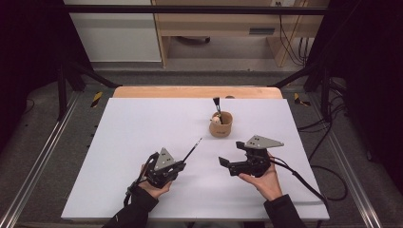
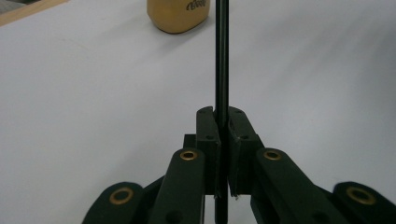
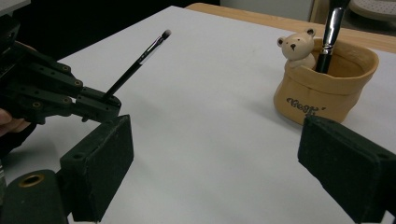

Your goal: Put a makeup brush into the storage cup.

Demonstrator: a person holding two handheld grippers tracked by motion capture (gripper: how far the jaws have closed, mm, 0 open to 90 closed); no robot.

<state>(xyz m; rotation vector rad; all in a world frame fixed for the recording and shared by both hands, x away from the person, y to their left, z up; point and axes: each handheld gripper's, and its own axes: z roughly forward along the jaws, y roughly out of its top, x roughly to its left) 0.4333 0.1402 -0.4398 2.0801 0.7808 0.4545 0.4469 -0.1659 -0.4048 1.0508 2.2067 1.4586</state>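
Observation:
A thin black make-up brush [image 1: 192,147] with a small pale tip sticks out of my left gripper [image 1: 182,164], which is shut on its handle [image 2: 221,70] low on the white table. The brush points toward a tan pouch-shaped pot [image 1: 221,125]. That pot [image 3: 327,91] holds a larger black brush [image 3: 330,35] and carries a small bear figure [image 3: 296,46] on its rim. My right gripper [image 1: 232,153] hovers to the pot's near side, its jaws wide apart with nothing between the pads [image 3: 100,170]. The left gripper [image 3: 109,106] and its brush [image 3: 140,59] also show in the right gripper view.
The white board [image 1: 142,123] covers a wooden table [image 1: 197,91] inside a black frame. Cables [image 1: 309,185] trail from the right gripper off the table's right edge. Wooden furniture [image 1: 214,28] stands beyond the far edge.

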